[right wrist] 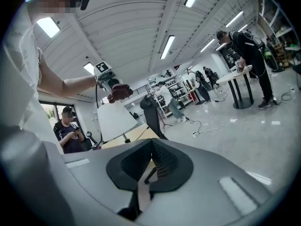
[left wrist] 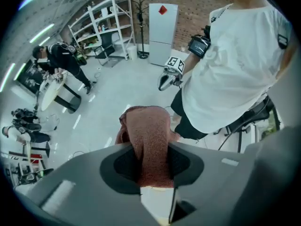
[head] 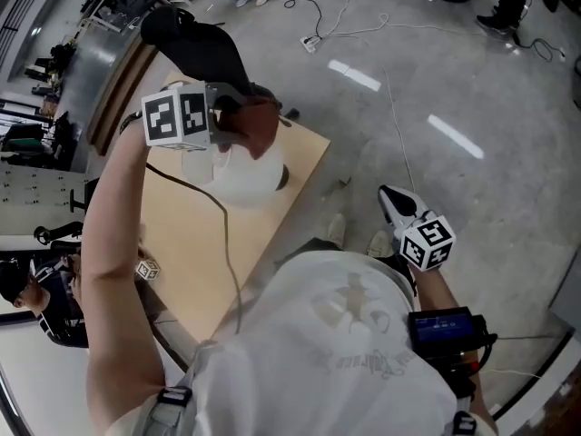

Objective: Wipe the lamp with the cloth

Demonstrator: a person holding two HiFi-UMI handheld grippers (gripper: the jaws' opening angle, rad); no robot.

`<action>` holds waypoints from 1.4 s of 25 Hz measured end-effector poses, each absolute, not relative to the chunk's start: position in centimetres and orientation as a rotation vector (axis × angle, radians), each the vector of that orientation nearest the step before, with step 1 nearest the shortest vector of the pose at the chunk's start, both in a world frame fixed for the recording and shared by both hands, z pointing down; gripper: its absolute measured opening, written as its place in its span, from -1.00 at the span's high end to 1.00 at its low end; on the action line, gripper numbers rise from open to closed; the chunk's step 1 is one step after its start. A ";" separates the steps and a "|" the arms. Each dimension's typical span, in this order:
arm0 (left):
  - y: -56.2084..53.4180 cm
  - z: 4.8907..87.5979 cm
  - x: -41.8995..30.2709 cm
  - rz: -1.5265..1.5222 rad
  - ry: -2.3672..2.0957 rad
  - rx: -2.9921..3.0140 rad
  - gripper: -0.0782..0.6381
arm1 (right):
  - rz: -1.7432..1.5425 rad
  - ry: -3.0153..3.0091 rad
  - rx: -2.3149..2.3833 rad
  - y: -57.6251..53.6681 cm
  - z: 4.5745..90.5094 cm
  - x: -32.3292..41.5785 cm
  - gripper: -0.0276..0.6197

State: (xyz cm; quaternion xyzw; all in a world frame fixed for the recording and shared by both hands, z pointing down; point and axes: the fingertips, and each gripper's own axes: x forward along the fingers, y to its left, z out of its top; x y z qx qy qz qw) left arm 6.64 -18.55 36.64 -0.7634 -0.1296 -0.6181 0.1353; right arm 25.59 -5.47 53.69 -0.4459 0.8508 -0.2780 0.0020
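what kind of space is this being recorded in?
Probably an open lab or workshop hall, not a home: polished concrete floor with a trailing power strip, white shelving racks, and a person bent over a standing table.

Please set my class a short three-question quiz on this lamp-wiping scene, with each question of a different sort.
1. Multiple choice: what does the left tool grip?
A. nothing
B. a reddish-brown cloth
C. a sponge

2. True or false: the right tool is touching the lamp.

3. Fill in the gap: the lamp stands on a wooden ____.

Key
1. B. The tool is closed on the cloth.
2. False. The right tool is closed on nothing and is held off to the side, apart from the lamp.
3. table
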 end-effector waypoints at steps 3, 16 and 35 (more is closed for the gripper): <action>-18.7 38.5 6.3 -1.860 -0.542 -2.136 0.41 | -0.852 2.695 -1.458 -6.4 53.4 25.3 0.88; -20.6 50.2 5.4 -1.892 -0.960 -1.865 0.41 | -0.886 2.546 -1.730 -7.6 54.3 24.4 0.88; -26.9 38.8 3.3 -1.446 -0.821 -2.740 0.42 | -0.880 2.477 -1.810 -9.6 53.2 23.4 0.88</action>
